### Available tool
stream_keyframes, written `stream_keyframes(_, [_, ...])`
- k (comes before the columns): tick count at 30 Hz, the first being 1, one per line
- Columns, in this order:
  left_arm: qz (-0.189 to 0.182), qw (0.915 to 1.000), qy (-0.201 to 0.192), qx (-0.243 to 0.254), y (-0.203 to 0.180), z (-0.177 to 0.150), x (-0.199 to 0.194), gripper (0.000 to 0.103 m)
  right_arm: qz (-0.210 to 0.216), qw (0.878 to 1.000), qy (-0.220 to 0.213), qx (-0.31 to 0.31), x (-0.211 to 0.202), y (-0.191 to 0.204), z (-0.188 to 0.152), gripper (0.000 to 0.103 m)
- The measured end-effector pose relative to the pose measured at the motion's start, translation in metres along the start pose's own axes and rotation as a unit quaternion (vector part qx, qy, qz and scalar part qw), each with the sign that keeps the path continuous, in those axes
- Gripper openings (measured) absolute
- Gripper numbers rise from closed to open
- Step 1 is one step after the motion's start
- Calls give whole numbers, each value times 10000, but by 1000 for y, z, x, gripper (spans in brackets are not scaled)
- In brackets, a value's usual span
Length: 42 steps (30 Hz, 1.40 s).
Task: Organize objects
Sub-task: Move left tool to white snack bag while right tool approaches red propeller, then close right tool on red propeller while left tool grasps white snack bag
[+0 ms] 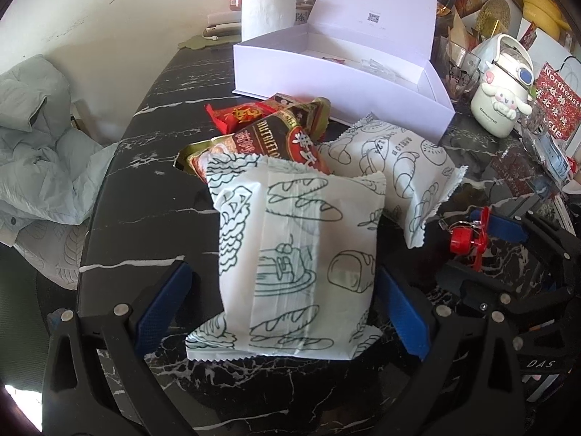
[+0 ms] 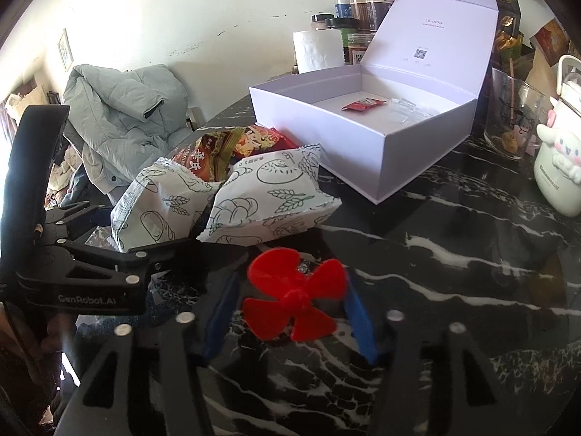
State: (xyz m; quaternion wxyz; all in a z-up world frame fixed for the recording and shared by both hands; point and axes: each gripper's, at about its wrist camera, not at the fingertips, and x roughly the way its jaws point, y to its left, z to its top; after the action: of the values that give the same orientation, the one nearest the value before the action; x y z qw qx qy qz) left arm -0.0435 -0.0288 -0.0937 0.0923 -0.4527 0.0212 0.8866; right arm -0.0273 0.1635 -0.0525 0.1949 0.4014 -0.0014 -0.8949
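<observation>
Snack packets and a small red propeller (image 2: 293, 303) lie on the black marble bench (image 2: 454, 239), waiting to go into the open white box (image 2: 377, 152) at the far right, where a red sachet (image 2: 363, 104) and a clear wrapper already rest. I read the step in hand as a double pick-up. My left tool (image 1: 287, 301) straddles the nearest white bread-print packet (image 1: 290, 265), its blue pads wide apart; one pad sits close beside the packet's right edge, the other stands clear on the left, so nothing is gripped yet. My right tool (image 2: 290, 319) has its pads on either side of the propeller; the right pad (image 2: 359, 323) looks to touch a blade, the left stands just off the blades, and I cannot tell whether the part is truly clamped. A second white packet (image 2: 268, 196) and the red and gold packets (image 1: 261, 130) lie piled just behind, between the tools and the box. Next, I judge, both tools must finish closing, gently on the soft packet and squarely on the thin blades, then lift clear of the pile and carry right and far, over the box's near wall.
</observation>
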Motion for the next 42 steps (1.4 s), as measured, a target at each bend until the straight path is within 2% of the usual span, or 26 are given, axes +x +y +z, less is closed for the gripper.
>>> stream_keyframes(1, [57, 10000, -16, -19, 0, 1, -1, 87, 53, 10000, -8, 36, 0, -1, 0, 51])
stream_keyframes(2, [60, 10000, -58, -18, 0, 1, -2, 73, 115, 9999, -11, 67, 0, -2, 1, 51])
stream_keyframes(3, [65, 9999, -98, -11, -1, 2, -4, 66, 157, 9998, -15, 99, 0, -3, 1, 51])
stream_keyframes(5, [99, 9999, -86, -62, 0, 3, -4, 58, 207, 9997, -27, 145, -1, -4, 1, 51])
stream_keyframes(10, [-3, 9997, 66, -256, 5, 1, -10, 54, 291, 9993, -60, 239, -3, -9, 1, 50])
stream_keyframes(19, [-144, 9978, 169, -617, 14, -9, -26, 53, 355, 9991, -83, 193, -12, -8, 1, 50])
stream_keyframes(29, [-192, 9990, -21, -413, -1, 2, -47, 52, 489, 9984, -285, 46, -41, -5, 9, 50])
stream_keyframes(42, [-370, 9989, -270, -91, -32, 23, -74, 51, 424, 9969, -644, -157, -90, -8, 23, 50])
